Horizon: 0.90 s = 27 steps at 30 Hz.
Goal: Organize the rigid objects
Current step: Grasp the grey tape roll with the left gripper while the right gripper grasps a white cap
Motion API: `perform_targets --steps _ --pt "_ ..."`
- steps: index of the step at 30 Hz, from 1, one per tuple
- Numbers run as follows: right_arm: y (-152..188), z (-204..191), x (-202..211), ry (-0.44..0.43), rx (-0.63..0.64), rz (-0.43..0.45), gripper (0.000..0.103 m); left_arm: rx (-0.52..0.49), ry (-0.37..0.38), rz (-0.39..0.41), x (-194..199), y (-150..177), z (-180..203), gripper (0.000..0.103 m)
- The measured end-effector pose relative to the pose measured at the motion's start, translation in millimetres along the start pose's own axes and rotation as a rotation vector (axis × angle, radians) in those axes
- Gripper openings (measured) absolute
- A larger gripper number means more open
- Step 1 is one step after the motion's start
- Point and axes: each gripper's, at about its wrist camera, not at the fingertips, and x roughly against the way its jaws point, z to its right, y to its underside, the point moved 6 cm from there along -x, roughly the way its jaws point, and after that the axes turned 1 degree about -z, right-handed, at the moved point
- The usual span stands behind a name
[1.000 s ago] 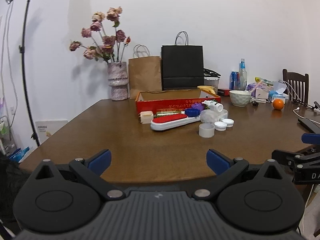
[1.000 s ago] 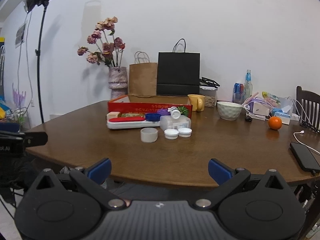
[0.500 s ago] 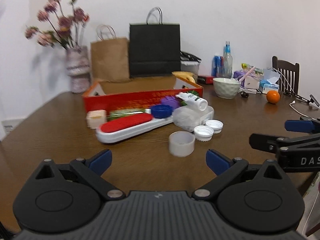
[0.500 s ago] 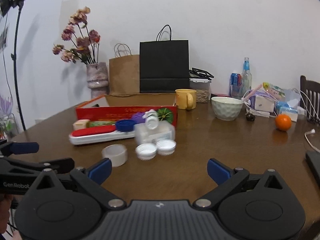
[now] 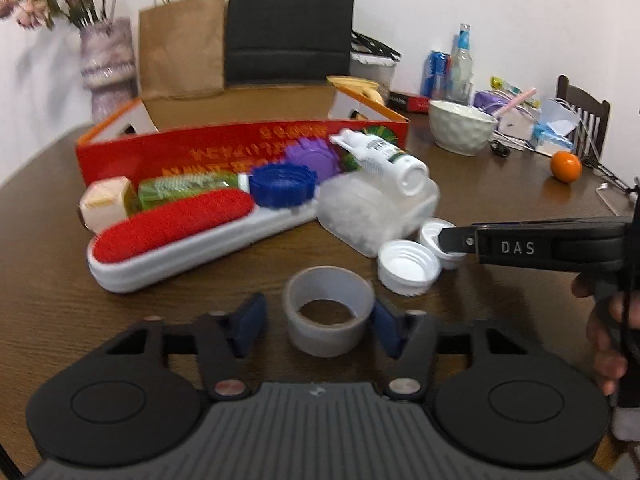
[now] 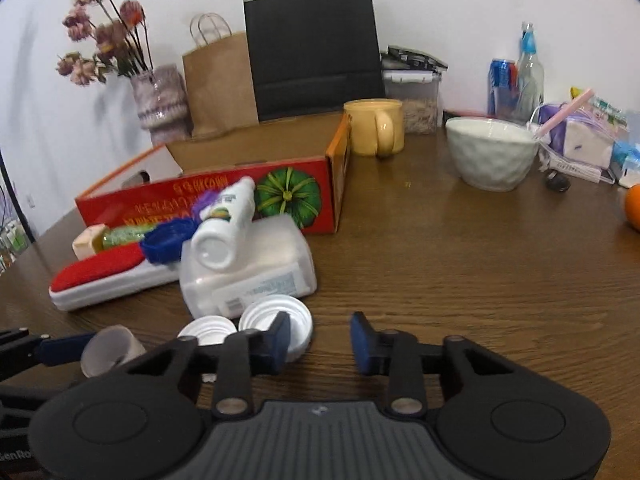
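Note:
A pile of loose items lies in front of an open red cardboard box (image 5: pixel 224 148): a red-and-white lint brush (image 5: pixel 180 236), a blue cap (image 5: pixel 282 186), a white bottle (image 5: pixel 380 160) on a clear plastic container (image 5: pixel 368 208), two white lids (image 5: pixel 408 266), a tape roll (image 5: pixel 328 320). My left gripper (image 5: pixel 320 324) is open with its fingers either side of the tape roll, the right pad close against it. My right gripper (image 6: pixel 318 342) is open and empty, its left finger over a white lid (image 6: pixel 276 318); it also shows in the left wrist view (image 5: pixel 452 240).
A yellow mug (image 6: pixel 374 126), white bowl (image 6: pixel 490 156), orange (image 5: pixel 565 166), bottles and clutter stand at the back right. A vase of flowers (image 6: pixel 160 96) and two paper bags (image 6: pixel 312 46) stand along the wall behind the box.
Both grippers have moved forward over the table to the pile. The left gripper has narrowed around the tape roll; the right gripper has narrowed beside the white lids.

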Motion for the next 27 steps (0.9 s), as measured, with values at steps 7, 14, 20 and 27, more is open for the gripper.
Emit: perform_targets --steps 7,14,20,27 --pt "3.0 -4.8 4.1 0.052 0.044 -0.005 0.007 0.028 -0.044 0.032 17.5 -5.3 -9.3 0.043" --pt "18.8 -9.8 82.3 0.099 0.032 0.12 0.006 0.018 -0.165 0.208 105.5 -4.2 -30.9 0.043" --pt "42.1 -35.8 158.4 0.074 0.001 0.232 0.006 0.076 -0.221 0.285 183.0 13.8 -46.6 0.043" --pt "75.4 -83.6 251.5 0.005 0.019 0.393 0.006 0.048 -0.241 0.395 260.5 36.5 -35.3 0.043"
